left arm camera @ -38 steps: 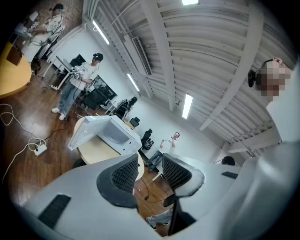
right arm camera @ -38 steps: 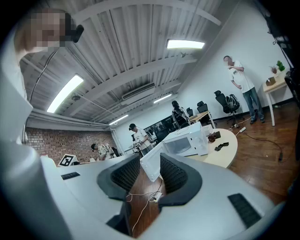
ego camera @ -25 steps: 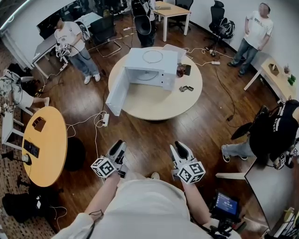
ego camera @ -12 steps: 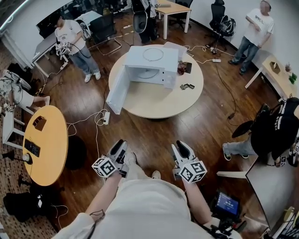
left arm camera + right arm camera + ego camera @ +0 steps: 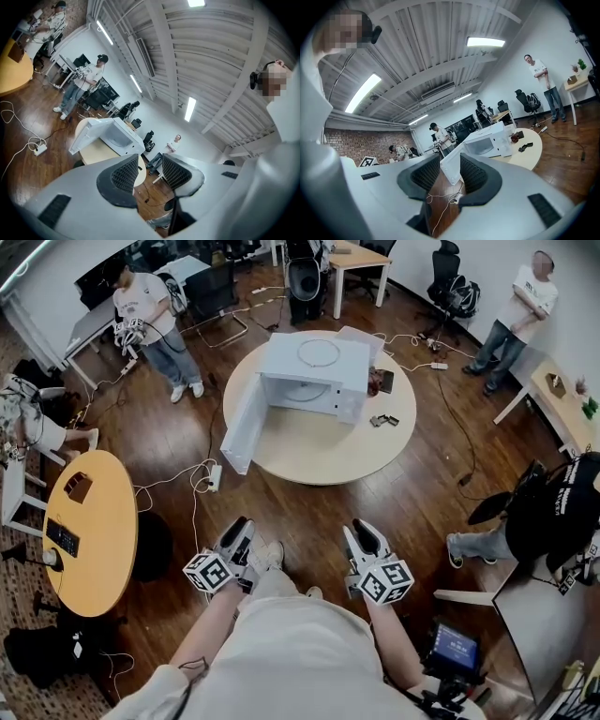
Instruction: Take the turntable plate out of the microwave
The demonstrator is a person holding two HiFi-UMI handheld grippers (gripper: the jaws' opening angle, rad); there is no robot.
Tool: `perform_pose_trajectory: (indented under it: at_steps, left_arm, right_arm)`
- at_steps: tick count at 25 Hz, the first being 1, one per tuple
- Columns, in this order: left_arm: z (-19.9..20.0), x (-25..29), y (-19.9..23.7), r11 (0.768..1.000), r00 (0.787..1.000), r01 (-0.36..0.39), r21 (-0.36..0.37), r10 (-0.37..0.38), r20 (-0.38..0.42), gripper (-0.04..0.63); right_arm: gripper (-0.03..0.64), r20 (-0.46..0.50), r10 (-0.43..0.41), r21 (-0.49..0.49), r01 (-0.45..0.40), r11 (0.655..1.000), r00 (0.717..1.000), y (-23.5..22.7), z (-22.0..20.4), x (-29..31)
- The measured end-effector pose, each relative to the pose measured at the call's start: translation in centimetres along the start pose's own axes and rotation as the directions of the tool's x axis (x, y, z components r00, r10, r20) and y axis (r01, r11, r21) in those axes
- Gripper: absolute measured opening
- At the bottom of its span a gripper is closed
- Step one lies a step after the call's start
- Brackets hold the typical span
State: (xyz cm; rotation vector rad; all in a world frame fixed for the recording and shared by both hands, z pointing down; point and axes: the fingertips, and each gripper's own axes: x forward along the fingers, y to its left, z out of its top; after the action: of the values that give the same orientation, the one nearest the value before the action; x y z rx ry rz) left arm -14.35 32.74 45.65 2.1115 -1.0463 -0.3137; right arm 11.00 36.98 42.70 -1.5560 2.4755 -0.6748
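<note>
Compared with a second ago, both tongs sit a touch higher in the head view and a pale shoe [image 5: 270,554] pokes out further between them, so I'd say the person is walking toward the table.

The left tongs [image 5: 238,529] have their jaws apart with nothing between them. Through the gap you only see floor and the table edge far off. Same story for the right tongs [image 5: 364,532]: they're spread and empty, with just wood floor and a cable showing between the pads. Both are held out roughly level in front of the person, side by side.

Further out, well apart from either tool, the microwave [image 5: 314,371] stands on the round table [image 5: 309,454] with its door [image 5: 239,427] swung wide open. The turntable plate [image 5: 302,392] looks to be the pale disc inside the cavity, though it's small from here. A thin ring [image 5: 319,353] lies on top of the oven.

Progress-wise the door's open, so access is sorted. Everything else is left: getting to the table, reaching in, gripping the plate and lifting it out.
</note>
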Motion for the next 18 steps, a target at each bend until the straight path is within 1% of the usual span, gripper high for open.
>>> perform_pose_trajectory:
  at_steps: [5, 10, 18]
  left_arm:
    - [2.6, 2.2, 1.7, 1.0, 1.0, 0.016, 0.003, -0.016, -0.004, 0.166]
    - [4.6, 4.9, 3.1, 0.999, 0.999, 0.033, -0.003, -0.033, -0.03, 0.166]
    - [7.1, 8.8, 5.8, 0.997, 0.995, 0.074, -0.015, -0.075, -0.06, 0.166]
  right_arm:
    - [0.12, 0.005, -0.014, -0.009, 0.014, 1.0, 1.0, -0.1, 0.9, 3.0]
    - [0.12, 0.012, -0.037, -0.003, 0.037, 0.999, 0.999, -0.5, 2.0, 5.9]
    - [0.12, 0.007, -0.068, -0.004, 0.068, 0.998, 0.998, -0.9, 2.6, 10.4]
